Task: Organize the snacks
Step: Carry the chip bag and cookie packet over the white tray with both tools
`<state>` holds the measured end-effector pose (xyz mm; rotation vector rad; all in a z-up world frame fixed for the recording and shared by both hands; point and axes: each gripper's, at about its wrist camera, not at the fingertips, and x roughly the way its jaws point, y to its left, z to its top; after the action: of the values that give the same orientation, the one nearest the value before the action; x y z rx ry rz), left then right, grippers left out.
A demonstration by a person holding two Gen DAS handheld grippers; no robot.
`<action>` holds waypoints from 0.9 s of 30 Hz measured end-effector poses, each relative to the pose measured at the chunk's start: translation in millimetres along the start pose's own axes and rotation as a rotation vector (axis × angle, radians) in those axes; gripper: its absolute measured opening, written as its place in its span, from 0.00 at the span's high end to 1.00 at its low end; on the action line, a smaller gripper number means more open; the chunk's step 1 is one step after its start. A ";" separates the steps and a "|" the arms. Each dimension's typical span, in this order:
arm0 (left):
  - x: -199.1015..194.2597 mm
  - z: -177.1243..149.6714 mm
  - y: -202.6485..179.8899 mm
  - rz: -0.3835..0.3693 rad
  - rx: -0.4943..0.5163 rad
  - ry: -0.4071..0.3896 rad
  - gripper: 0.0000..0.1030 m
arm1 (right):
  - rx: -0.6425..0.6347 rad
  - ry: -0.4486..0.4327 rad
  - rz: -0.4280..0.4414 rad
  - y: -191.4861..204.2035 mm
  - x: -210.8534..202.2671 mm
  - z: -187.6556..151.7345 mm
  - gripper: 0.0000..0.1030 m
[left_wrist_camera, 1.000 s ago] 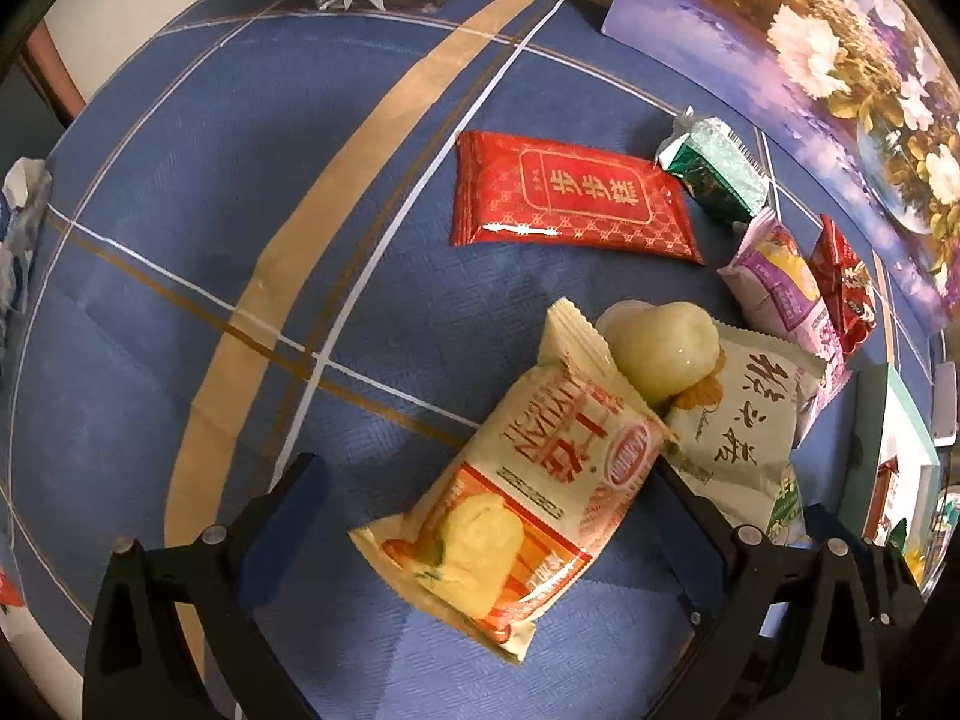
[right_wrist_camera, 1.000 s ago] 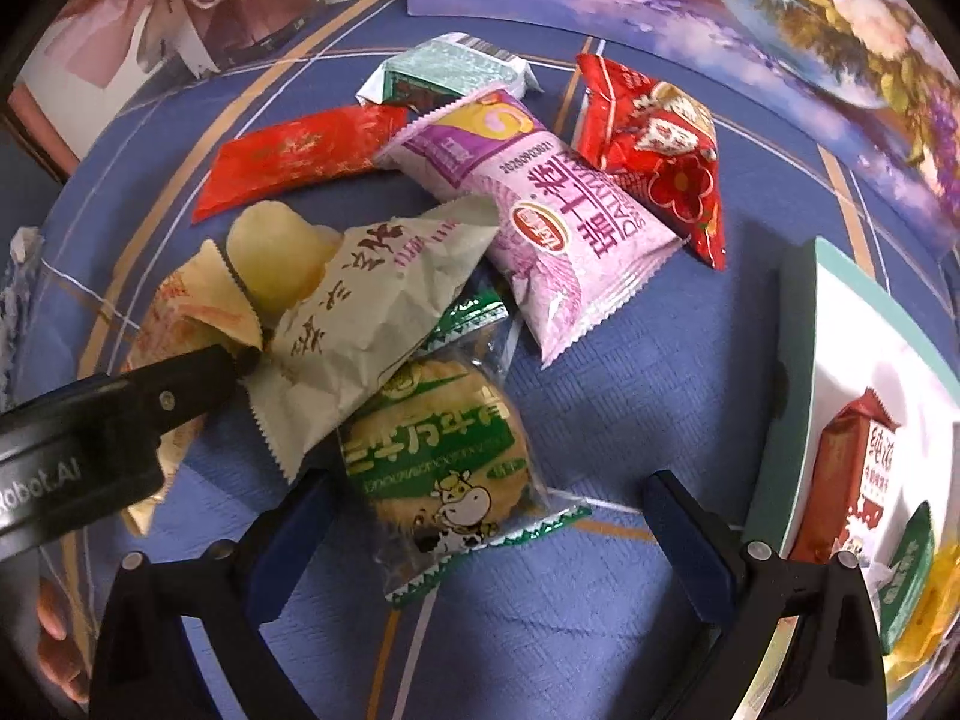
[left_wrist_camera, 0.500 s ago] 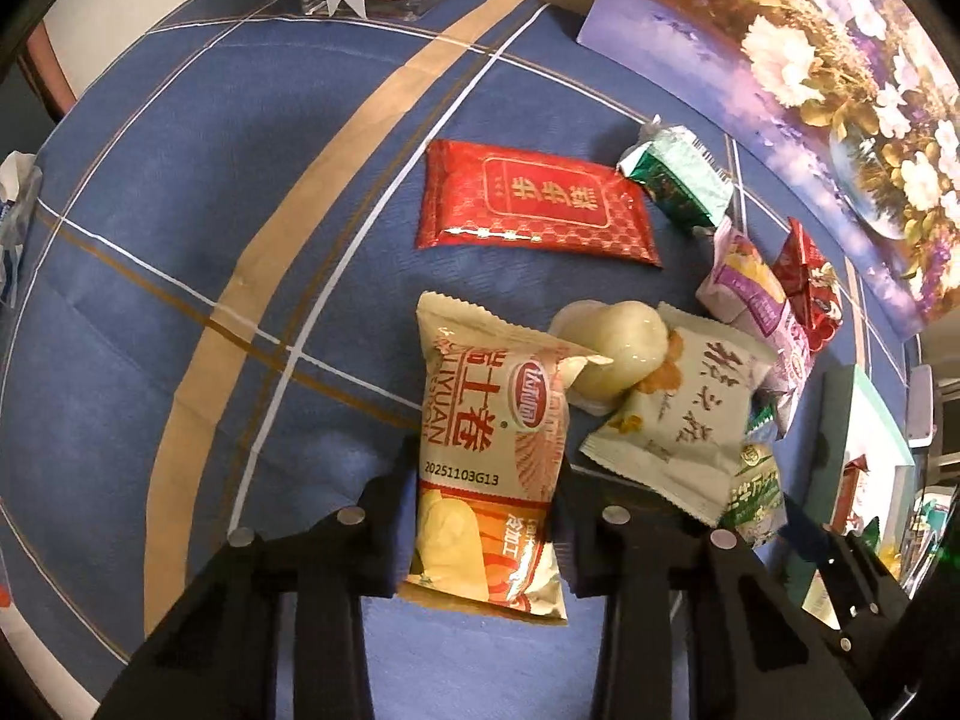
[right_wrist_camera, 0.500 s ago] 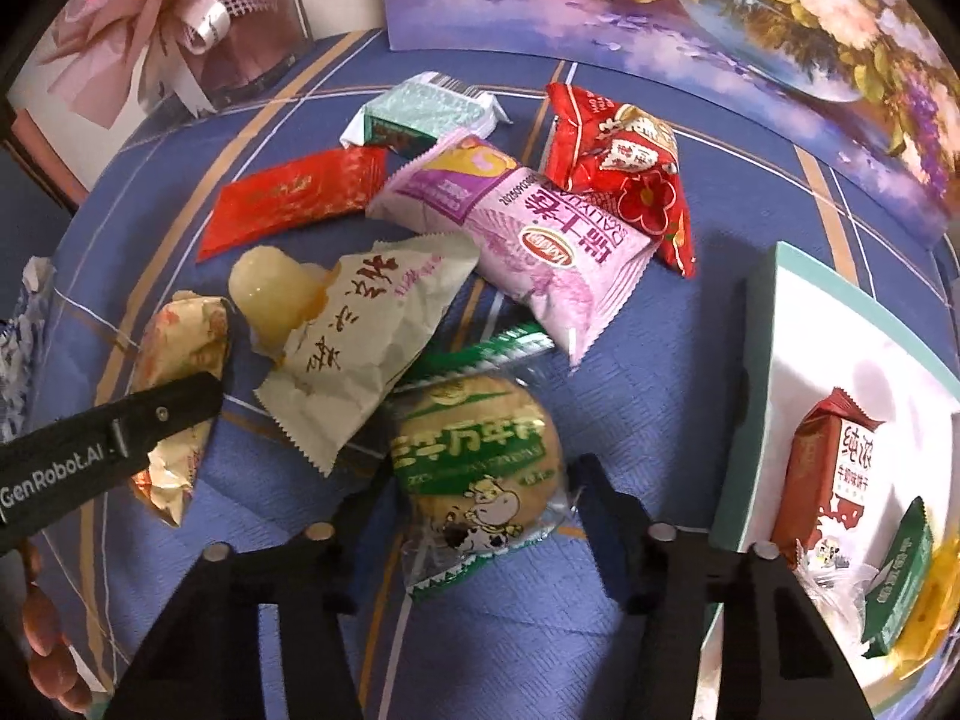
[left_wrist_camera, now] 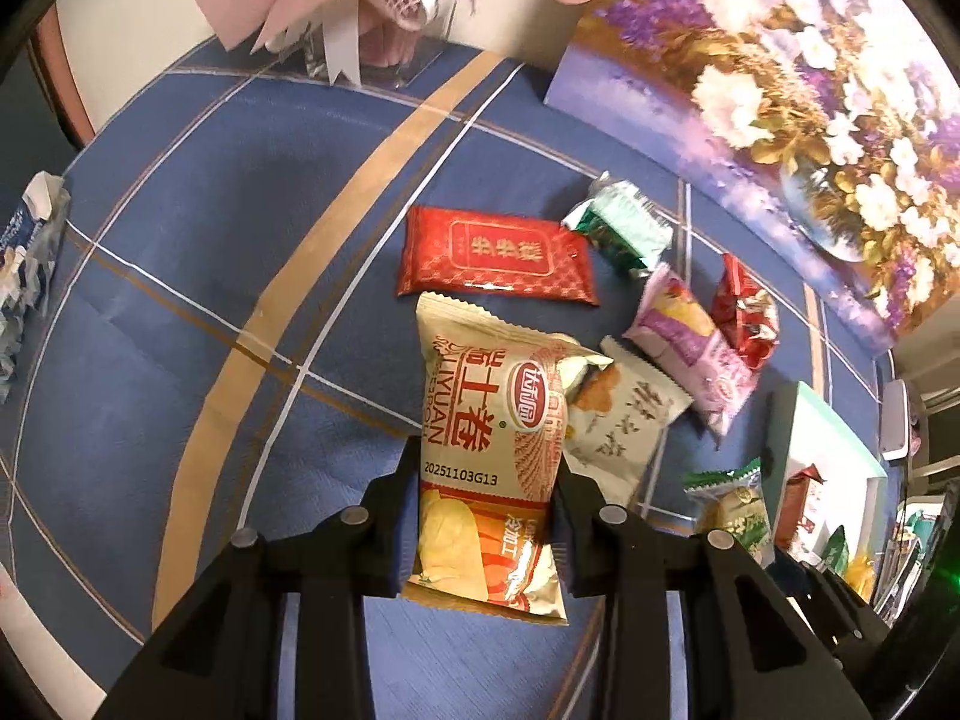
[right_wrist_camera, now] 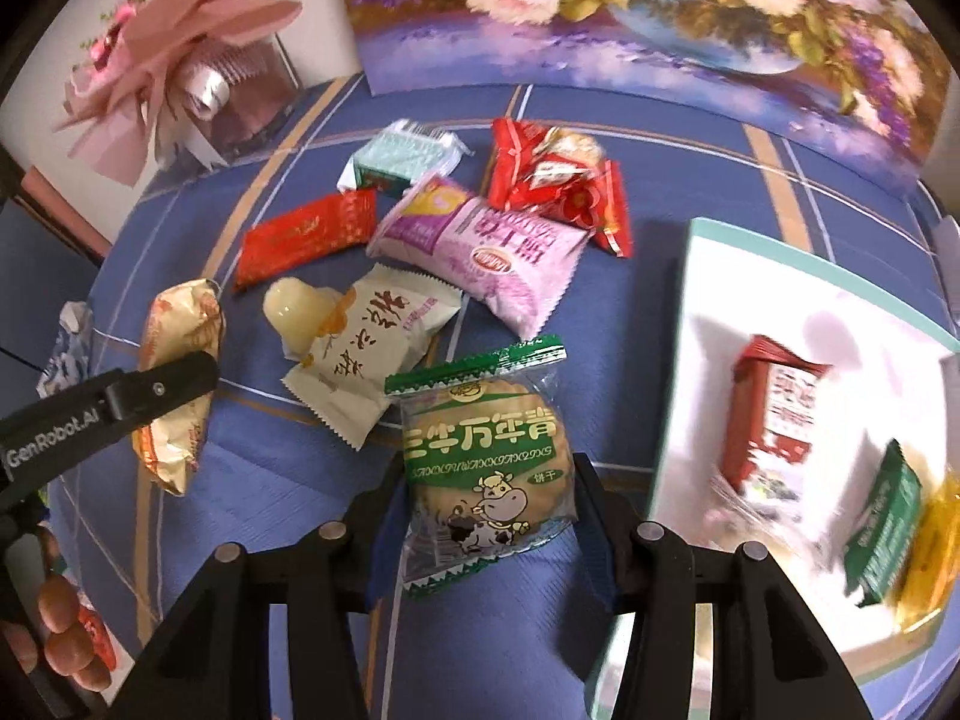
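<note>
The left gripper (left_wrist_camera: 483, 516) clamps the egg-roll packet (left_wrist_camera: 489, 450) at the near left of the tablecloth (left_wrist_camera: 180, 300); the right gripper (right_wrist_camera: 483, 516) clamps the round biscuit packet (right_wrist_camera: 483, 468) to its right; between them lies the pale packet (right_wrist_camera: 372, 354), with a jelly cup (right_wrist_camera: 294, 309) at its far left corner; farther off lie the flat packet (right_wrist_camera: 306, 234), the small packet (right_wrist_camera: 402, 159), the long packet (right_wrist_camera: 480, 246) and the crinkled packet (right_wrist_camera: 558, 180); the box (right_wrist_camera: 678, 360) lies at the right with packets inside; a painting (right_wrist_camera: 600, 18) stands along the far edge.
</note>
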<state>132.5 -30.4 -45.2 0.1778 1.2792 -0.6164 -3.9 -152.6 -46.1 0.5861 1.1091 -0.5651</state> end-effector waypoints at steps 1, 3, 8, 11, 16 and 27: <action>-3.2 -1.5 -2.0 0.000 0.002 -0.006 0.64 | 0.010 -0.006 0.003 -0.4 -3.6 -0.5 0.48; -9.7 -2.7 -4.7 0.000 0.008 -0.016 0.64 | 0.032 -0.017 0.010 -3.1 -10.7 -1.1 0.48; -24.6 -9.1 -18.2 -0.013 0.040 -0.042 0.64 | 0.091 -0.051 0.022 -20.8 -42.9 -10.3 0.48; -26.4 -11.0 -28.4 -0.016 0.056 -0.046 0.64 | 0.117 -0.065 0.014 -28.0 -53.8 -13.7 0.48; -30.6 -15.0 -42.9 -0.040 0.064 -0.051 0.64 | 0.151 -0.093 0.016 -49.5 -69.4 -15.1 0.48; -35.8 -32.7 -99.0 -0.070 0.151 -0.057 0.64 | 0.275 -0.128 -0.033 -127.0 -86.4 -18.1 0.48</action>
<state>47.8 -85.6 -1.0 0.2386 1.1881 -0.7740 -131.4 -220.5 9.3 0.7590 0.9275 -0.7809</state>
